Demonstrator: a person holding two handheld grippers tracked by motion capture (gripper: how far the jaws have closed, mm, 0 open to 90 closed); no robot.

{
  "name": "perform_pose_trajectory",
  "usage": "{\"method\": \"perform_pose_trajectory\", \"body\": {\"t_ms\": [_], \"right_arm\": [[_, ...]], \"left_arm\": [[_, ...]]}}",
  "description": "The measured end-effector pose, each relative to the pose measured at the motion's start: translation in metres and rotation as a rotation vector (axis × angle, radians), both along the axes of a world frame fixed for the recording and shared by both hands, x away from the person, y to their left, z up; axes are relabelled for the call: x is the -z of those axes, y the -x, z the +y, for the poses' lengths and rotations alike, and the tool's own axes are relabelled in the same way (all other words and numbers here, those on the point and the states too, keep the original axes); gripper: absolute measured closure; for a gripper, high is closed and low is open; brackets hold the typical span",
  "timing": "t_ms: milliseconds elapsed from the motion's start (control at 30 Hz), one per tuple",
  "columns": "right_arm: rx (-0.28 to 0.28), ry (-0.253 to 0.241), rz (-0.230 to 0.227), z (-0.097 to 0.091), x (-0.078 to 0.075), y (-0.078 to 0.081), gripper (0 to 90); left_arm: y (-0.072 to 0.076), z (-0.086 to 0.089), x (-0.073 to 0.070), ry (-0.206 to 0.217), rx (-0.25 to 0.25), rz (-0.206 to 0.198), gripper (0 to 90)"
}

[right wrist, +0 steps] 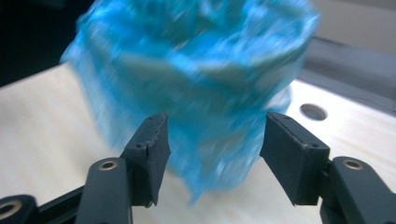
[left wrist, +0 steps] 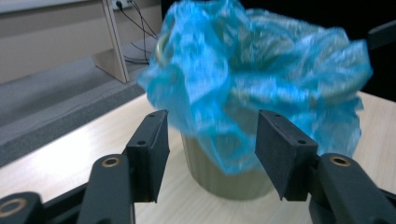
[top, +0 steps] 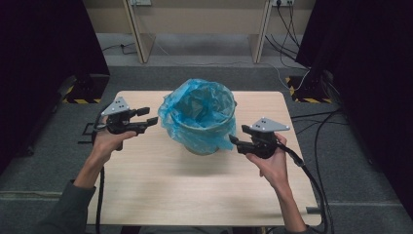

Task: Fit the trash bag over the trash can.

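A small bin [top: 207,141] stands near the middle of the wooden table [top: 160,190], lined with a blue plastic bag [top: 197,109] whose edge drapes over the rim (crumpled and loose all round). The left gripper [top: 150,116] hangs just left of the bin, jaws apart, clear of the bag. The right gripper [top: 237,137] sits just right of the bin, jaws likewise apart, gripping nothing.

**Black grippers, grey plates, trailing cables**

Each hand carries a black two-jaw tool: the left gripper [top: 148,116] and the right gripper [top: 236,136]. Both wear a grey three-cornered plate dotted with small holes. Brass-ringed rivets mark the jaw arms. Thick black cables trail behind. The left sleeve [top: 68,207] is dark grey.
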State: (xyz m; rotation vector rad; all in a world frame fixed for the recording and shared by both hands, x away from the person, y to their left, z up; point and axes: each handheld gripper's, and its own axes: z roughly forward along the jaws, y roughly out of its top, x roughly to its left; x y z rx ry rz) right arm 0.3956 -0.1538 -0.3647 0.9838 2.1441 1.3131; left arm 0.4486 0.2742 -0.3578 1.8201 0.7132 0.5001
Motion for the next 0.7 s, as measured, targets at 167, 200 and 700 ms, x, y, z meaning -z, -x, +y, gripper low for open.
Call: {"method": "perform_pose_trajectory", "body": {"t_ms": [167, 200, 700], "right_arm": [[0.048, -0.050, -0.015, 0.010, -0.015, -0.023, 39.7], [0.054, -0.052, -0.019, 0.012, -0.019, -0.028, 39.7], [0.119, 0.011, 0.045, 0.021, -0.016, -0.099, 60.7]], "left_arm": [[-0.011, -0.010, -0.010, 0.012, -0.020, -0.001, 41.5], [-0.013, -0.011, -0.011, 0.015, -0.023, 0.000, 41.2], [-0.046, -0.030, -0.016, 0.049, -0.073, 0.040, 37.1]]}}
